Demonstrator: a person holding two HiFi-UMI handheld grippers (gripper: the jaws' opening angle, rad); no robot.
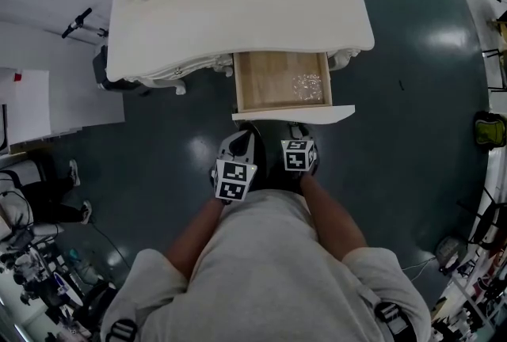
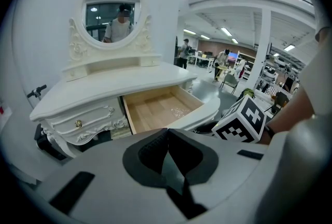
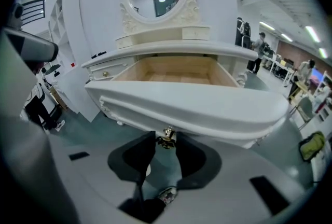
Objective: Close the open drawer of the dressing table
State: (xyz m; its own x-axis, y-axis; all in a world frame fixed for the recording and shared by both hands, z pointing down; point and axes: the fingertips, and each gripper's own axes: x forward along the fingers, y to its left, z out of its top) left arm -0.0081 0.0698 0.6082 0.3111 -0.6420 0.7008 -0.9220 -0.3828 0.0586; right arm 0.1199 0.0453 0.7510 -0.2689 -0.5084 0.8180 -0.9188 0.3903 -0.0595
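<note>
Head view: drawer (image 1: 269, 83) stands pulled out, closing remains; my right gripper (image 3: 165, 139) seems clamped on its knob (image 3: 167, 137), left gripper (image 2: 167, 132) pressed together.

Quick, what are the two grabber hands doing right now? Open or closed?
Left gripper: closed, holding nothing.
Right gripper: closed on the gold knob of the open drawer.

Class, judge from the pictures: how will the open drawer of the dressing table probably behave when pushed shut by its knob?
The drawer looks like rigid wood and is nearly empty, so it is probably light and slides straight. Its small rounded knob sits near the middle of the wide front, so skewing seems unlikely, though a grip may slip off it.
</note>
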